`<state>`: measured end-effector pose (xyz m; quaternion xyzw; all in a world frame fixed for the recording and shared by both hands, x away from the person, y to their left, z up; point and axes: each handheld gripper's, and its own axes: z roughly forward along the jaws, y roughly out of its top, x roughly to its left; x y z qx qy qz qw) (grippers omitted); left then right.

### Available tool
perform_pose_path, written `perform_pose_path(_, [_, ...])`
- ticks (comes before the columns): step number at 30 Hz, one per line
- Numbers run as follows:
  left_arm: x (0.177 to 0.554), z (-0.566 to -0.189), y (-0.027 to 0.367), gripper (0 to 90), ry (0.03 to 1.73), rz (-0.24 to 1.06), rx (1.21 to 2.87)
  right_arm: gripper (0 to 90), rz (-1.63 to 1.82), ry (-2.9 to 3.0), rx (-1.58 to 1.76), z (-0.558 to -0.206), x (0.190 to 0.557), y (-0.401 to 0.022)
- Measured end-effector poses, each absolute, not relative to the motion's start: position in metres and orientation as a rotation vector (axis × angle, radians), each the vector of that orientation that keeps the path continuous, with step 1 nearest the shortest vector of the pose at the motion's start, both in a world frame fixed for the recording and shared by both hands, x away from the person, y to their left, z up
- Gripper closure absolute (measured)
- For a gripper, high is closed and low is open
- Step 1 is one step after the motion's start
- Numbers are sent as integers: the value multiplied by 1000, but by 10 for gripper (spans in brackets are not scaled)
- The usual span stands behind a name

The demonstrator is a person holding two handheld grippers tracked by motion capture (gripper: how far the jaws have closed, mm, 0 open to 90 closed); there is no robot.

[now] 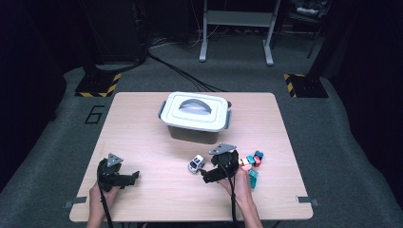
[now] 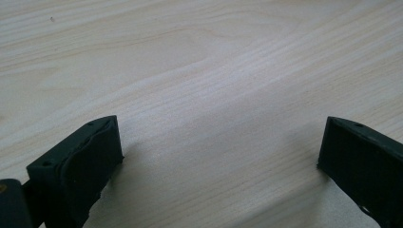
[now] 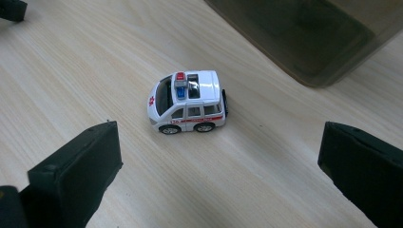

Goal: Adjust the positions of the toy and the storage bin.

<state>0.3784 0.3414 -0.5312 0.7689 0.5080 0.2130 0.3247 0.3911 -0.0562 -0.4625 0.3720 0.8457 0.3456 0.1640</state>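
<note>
Facing the toy ambulance (image 3: 188,102), right gripper (image 3: 218,156) gapes, clear tabletop between.

white toy ambulance (image 3: 189,102) with red stripe, pale wood-grain table (image 1: 142,142), grey box (image 1: 195,117)

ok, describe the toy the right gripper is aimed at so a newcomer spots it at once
Start at the grey lidded box in the middle of the wooden table. In front of it, toward the person, a small toy car stands alone, ahead of the open right gripper. It is white with a red stripe and roof lights, unlike the bright blocks to the right.
</note>
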Motion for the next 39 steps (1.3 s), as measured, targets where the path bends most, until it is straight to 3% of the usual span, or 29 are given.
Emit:
perform_pose_path(29, [378, -531, 342, 5, 1329, 559, 2018, 5, 849, 2571, 988, -497, 418, -1])
perform_pose_path(39, [379, -531, 342, 5, 1326, 555, 2022, 191, 819, 2566, 1002, -503, 425, 1])
